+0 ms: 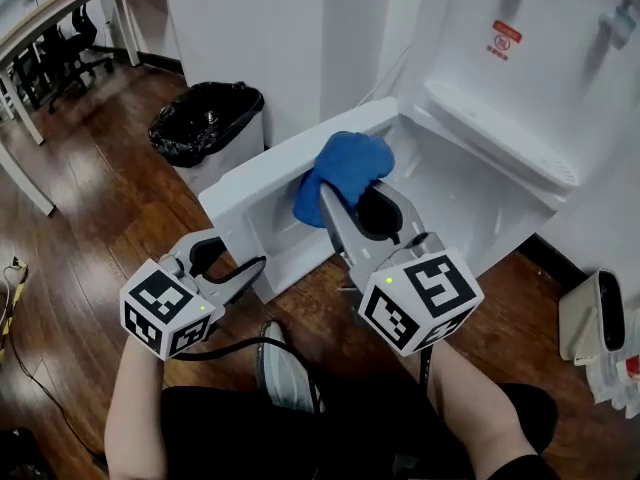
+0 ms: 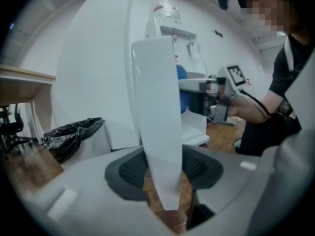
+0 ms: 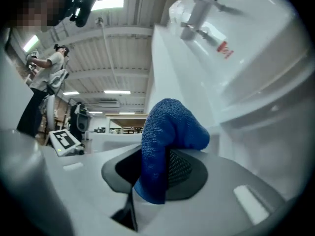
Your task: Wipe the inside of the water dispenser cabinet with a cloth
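Nearest me, my left gripper [image 1: 232, 266] is clamped on the free edge of the water dispenser's [image 1: 520, 78] open cabinet door [image 1: 270, 168]. Just beyond, my right gripper [image 1: 368, 208] pinches the blue cloth [image 1: 340, 173] beside that door, at the mouth of the dispenser's cabinet [image 1: 450, 193]. A black-lined bin [image 1: 205, 123] stands left of the dispenser.

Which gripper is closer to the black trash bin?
Left. The left gripper grips the cabinet door on the side facing the trash bin; the right gripper, holding the blue cloth, is farther, past that door.

Dim indoor light, ceiling strip lights, fisheye edge warping, dark vignette
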Motion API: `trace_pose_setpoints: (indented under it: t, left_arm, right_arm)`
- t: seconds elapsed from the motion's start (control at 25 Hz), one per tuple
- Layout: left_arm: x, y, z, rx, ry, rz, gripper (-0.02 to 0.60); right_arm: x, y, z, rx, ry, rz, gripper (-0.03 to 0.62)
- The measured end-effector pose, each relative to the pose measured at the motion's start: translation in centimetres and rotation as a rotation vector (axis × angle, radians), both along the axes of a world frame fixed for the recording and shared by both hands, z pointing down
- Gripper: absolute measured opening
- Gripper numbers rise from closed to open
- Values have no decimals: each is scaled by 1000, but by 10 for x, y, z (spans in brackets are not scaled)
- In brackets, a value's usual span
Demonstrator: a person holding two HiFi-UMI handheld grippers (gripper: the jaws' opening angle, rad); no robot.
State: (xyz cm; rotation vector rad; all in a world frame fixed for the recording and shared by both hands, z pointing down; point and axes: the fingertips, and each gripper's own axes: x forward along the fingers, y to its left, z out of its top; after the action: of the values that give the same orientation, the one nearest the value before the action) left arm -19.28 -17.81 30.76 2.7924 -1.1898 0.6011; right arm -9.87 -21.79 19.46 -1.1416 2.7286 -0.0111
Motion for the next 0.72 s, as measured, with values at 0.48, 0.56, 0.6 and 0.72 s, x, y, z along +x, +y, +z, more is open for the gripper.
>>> trace_pose_setpoints:
  t: [0.48,0.56,0.6,0.72]
  left_arm:
    - [-4,-2,2,-5,69,-18,195]
    - [-3,-2,4,-11,60,-11,195]
    - [-2,-2,5,-13,56,-8,195]
    - [-2,-2,6,-17,58,-4,195]
  right_arm:
    - [-22,0,23,19,107,-121,110]
    - [21,-39,23,0,103,24,110]
    - [42,-54,23,-12,91,90,110]
    - [85,-79,30,-41,69,236,110]
